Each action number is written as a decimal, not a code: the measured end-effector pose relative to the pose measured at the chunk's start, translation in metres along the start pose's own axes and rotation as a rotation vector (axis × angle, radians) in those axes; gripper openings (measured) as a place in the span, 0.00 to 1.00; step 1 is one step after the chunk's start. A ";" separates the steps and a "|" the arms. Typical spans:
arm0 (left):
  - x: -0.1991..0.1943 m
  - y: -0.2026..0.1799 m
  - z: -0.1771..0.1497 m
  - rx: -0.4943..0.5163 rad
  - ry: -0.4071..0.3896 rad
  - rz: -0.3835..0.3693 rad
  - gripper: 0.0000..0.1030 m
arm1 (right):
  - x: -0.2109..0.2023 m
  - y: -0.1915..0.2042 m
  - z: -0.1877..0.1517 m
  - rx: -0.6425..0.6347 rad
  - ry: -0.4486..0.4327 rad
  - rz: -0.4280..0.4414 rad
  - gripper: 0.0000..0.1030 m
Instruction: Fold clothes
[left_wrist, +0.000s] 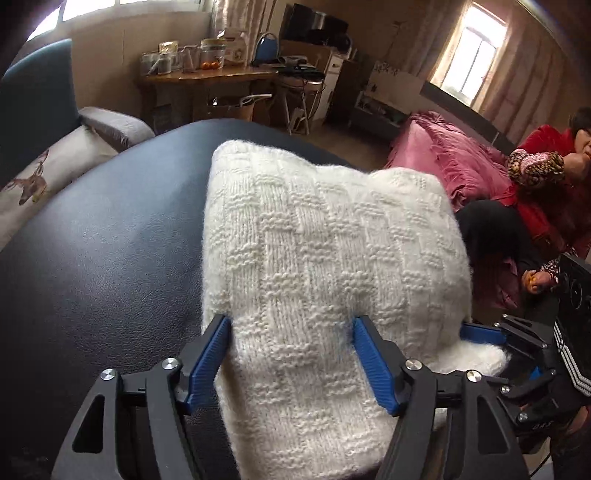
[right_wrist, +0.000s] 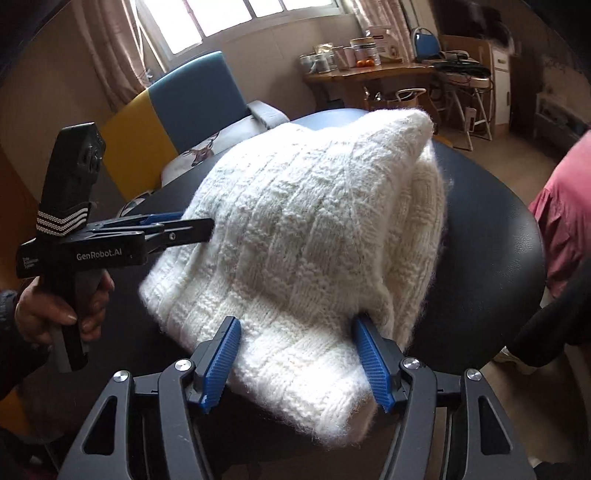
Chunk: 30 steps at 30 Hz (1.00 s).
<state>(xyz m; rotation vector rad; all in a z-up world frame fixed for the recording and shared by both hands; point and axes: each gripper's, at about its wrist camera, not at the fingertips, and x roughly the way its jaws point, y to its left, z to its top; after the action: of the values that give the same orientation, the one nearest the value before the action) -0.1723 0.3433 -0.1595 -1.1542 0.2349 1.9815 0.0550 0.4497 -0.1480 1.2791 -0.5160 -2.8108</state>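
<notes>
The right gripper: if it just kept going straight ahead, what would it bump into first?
The white knitted sweater: the right gripper already has its open fingers astride the folded bundle's near edge, so it would push straight into the wool.

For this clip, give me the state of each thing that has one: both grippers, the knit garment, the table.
White knit sweater: folded into a thick bundle, lying on the table.
Left gripper: fingers spread wide, sweater edge between them, not clamped.
Right gripper: fingers spread wide, sweater corner between them, not clamped.
Black round table: bears the sweater.
</notes>
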 end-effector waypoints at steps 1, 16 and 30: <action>-0.005 0.000 0.000 -0.021 -0.014 0.007 0.68 | -0.003 0.001 0.000 0.010 -0.008 -0.003 0.63; -0.139 -0.064 -0.034 0.022 -0.251 0.292 0.67 | -0.062 0.083 0.035 0.068 -0.240 -0.104 1.00; -0.218 -0.099 -0.060 0.132 -0.311 0.342 0.57 | -0.079 0.119 0.027 -0.033 -0.267 -0.173 1.00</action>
<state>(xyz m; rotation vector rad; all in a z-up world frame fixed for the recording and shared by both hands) -0.0076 0.2561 0.0018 -0.7441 0.4156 2.3719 0.0730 0.3564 -0.0381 0.9927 -0.3775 -3.1420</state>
